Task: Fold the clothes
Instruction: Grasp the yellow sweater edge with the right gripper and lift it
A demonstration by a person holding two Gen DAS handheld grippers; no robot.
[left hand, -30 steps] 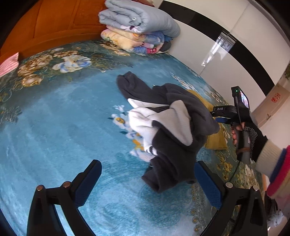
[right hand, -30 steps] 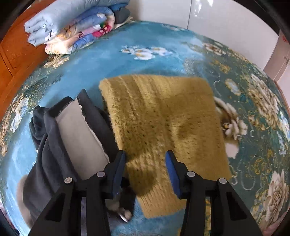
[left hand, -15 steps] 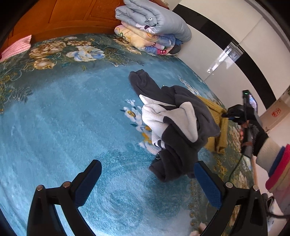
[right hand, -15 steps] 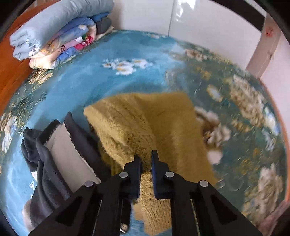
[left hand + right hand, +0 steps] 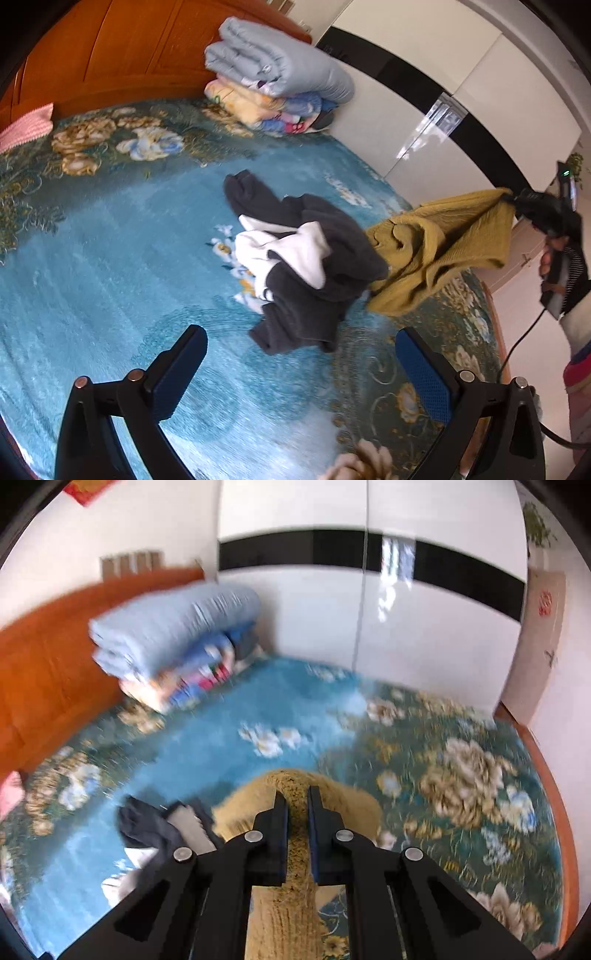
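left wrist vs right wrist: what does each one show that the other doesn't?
Left wrist only: the open left gripper, the person's right hand, a pink cloth.
Right wrist only: the right gripper shut on the yellow sweater, seen close up.
Both: sweater lifted off the bed, grey-and-white garment, folded quilts, headboard.
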